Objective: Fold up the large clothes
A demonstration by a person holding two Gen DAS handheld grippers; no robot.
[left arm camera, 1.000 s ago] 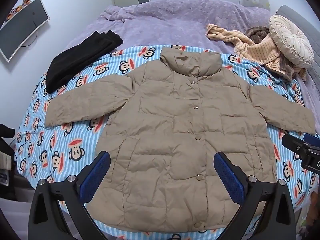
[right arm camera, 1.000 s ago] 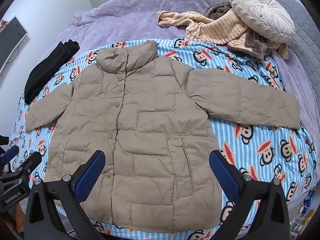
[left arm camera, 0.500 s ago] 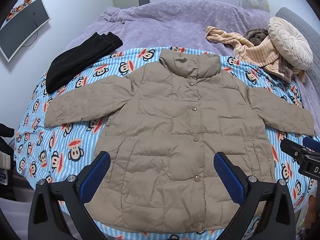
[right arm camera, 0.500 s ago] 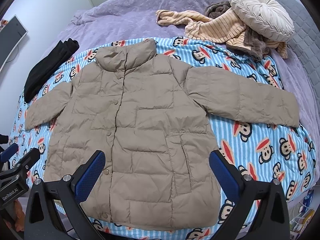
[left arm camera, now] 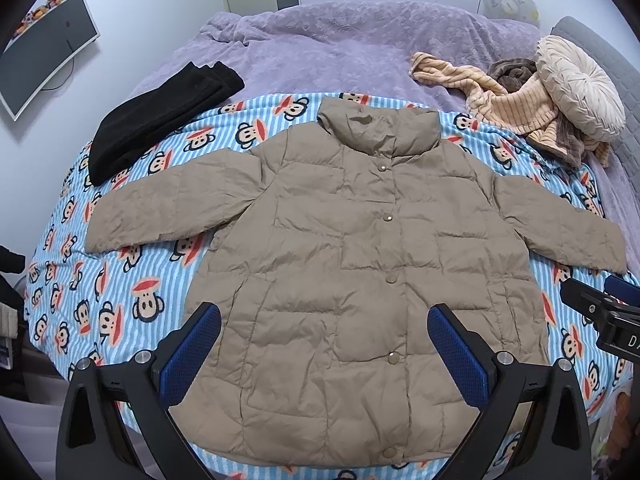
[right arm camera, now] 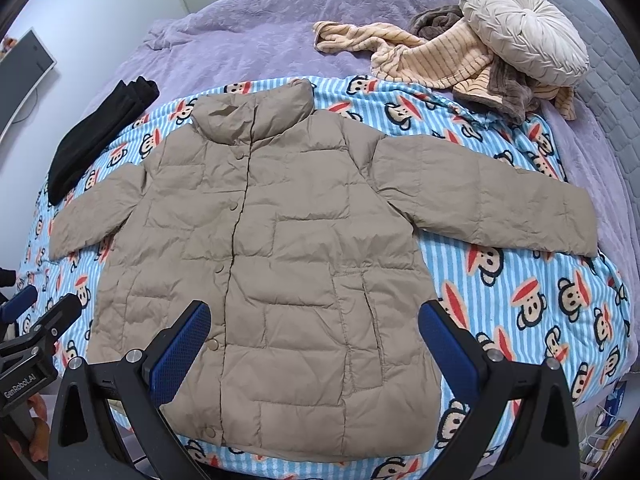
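Monkey-print blanket (left arm camera: 120, 280) under flat tan jacket (left arm camera: 360, 280), hem behind wide-open, empty left gripper (left arm camera: 324, 344) and right gripper (right arm camera: 314, 340).

Left claw (left arm camera: 324, 344): matte black angular frame with triangular cut-outs, two fingers faced with blue dimpled pads (left arm camera: 456, 356), one silver round-head screw at each finger base and each shoulder. Right claw (right arm camera: 314, 340): identical black frame, blue textured pads (right arm camera: 180, 350), same silver screws. White lettering "GenRobot.AI" marks the black body of the left unit, seen from the right wrist view.
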